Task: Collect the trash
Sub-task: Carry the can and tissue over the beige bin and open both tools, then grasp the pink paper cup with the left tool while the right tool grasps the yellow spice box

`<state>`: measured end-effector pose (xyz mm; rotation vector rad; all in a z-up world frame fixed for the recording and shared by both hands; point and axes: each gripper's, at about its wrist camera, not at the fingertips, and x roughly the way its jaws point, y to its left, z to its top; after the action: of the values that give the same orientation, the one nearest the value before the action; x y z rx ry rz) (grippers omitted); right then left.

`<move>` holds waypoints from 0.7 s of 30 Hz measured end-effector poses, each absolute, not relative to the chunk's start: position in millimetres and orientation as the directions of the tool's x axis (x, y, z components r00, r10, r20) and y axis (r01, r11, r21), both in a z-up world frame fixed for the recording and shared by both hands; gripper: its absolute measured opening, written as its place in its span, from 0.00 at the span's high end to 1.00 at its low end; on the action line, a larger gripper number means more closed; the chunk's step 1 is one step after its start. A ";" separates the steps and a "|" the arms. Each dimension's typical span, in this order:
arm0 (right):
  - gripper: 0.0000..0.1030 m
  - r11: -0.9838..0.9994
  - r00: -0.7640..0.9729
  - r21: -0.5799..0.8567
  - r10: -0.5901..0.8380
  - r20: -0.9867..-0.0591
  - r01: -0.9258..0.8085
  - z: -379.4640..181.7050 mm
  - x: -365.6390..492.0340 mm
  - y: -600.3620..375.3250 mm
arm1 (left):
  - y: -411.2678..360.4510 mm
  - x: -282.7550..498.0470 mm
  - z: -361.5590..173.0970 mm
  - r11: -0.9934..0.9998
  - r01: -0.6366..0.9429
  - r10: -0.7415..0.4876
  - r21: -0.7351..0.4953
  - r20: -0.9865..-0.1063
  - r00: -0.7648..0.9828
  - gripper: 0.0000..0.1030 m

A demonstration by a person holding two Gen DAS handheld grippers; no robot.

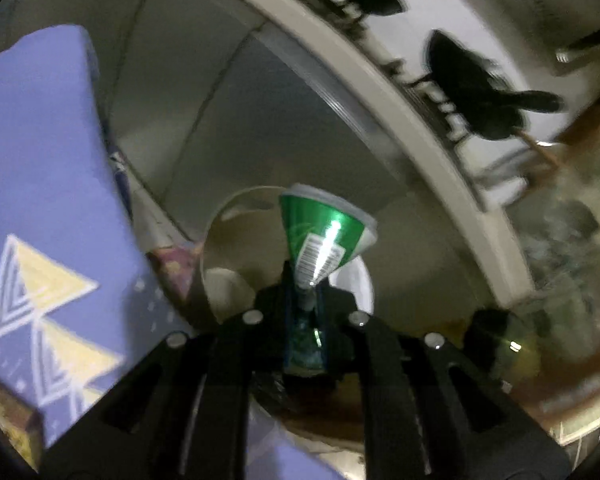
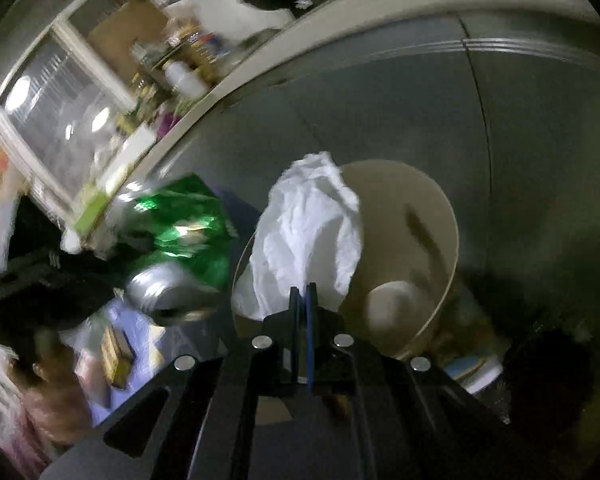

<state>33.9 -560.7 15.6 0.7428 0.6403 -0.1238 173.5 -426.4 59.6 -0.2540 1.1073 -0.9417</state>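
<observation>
My left gripper (image 1: 306, 300) pinches a crushed green can (image 1: 324, 236) by its flattened end, so the can juts out ahead over the round bin (image 1: 220, 216). My right gripper (image 2: 303, 300) is clamped on a white crumpled tissue (image 2: 308, 232), which hangs just ahead above the bin's mouth, ready to drop.

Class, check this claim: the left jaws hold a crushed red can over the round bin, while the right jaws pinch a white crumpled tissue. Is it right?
One detail is wrong: the can is green, not red, as the left wrist view shows. The rest stands: it hangs over the round bin, and the right jaws pinch the white tissue.
</observation>
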 end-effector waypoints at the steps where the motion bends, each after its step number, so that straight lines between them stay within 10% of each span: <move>1: 0.99 0.693 0.806 0.636 0.135 -0.577 0.339 7.1 36.1 -567.8 | -438.6 178.2 48.4 0.629 0.503 -0.724 -0.593 -0.682 0.101 0.78; 5: 0.81 0.634 0.801 0.687 0.173 -0.573 0.355 -2.4 38.4 -573.1 | -454.3 179.3 23.4 0.661 0.481 -0.677 -0.576 -0.734 0.052 0.67; 8: 0.42 0.642 0.818 0.691 0.169 -0.550 0.332 0.4 32.5 -568.8 | -447.9 176.0 30.2 0.648 0.485 -0.694 -0.588 -0.717 0.058 0.63; 21: 0.40 0.718 0.877 0.695 0.310 -0.367 0.037 73.1 35.1 -507.3 | -263.4 91.4 99.6 0.611 0.560 -0.773 -0.560 -0.576 0.267 0.61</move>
<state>35.1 -507.3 73.1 0.7615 0.4884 0.1579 91.4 -263.4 99.6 -0.2651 0.9320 -0.9134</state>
